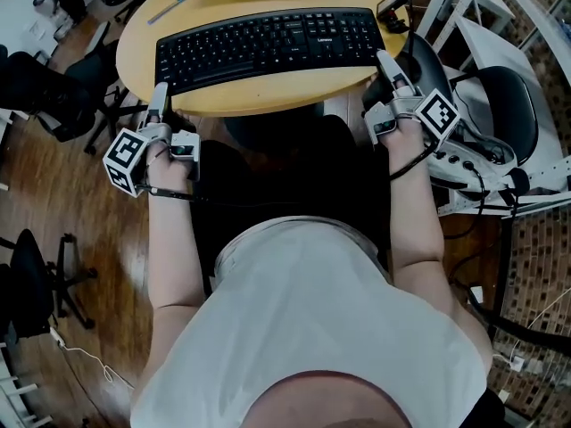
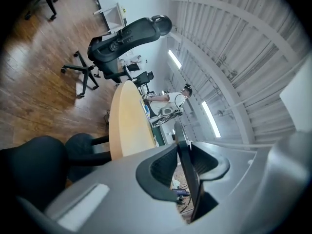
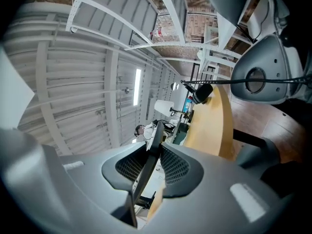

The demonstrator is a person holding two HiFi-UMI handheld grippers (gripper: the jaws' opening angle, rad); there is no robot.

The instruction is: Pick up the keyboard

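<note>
I have the flat black plastic keyboard [image 1: 268,47] held over the near half of the round, pale wooden table [image 1: 268,99], its long side running along the table's front rim. The left gripper [image 1: 161,96] is clamped on the end at the table's left side, and the right gripper [image 1: 387,64] is clamped on the end at the table's right side. In each gripper view the jaws stand only as far apart as the slab is thick. The ribbed pads [image 2: 163,167] press both faces of the thin dark edge, and nothing else is between them. In those views I see background between that edge and the tabletop, so I judge the keyboard rides just clear of the table rather than resting on it. It should be light and fairly stiff, though a long thin board like this can twist if one end leads. The smooth plastic could slip in a shallow pinch, and the keycaps are the fragile part. The bare end borders are the right place to grip, and I want to keep both ends level.
</note>
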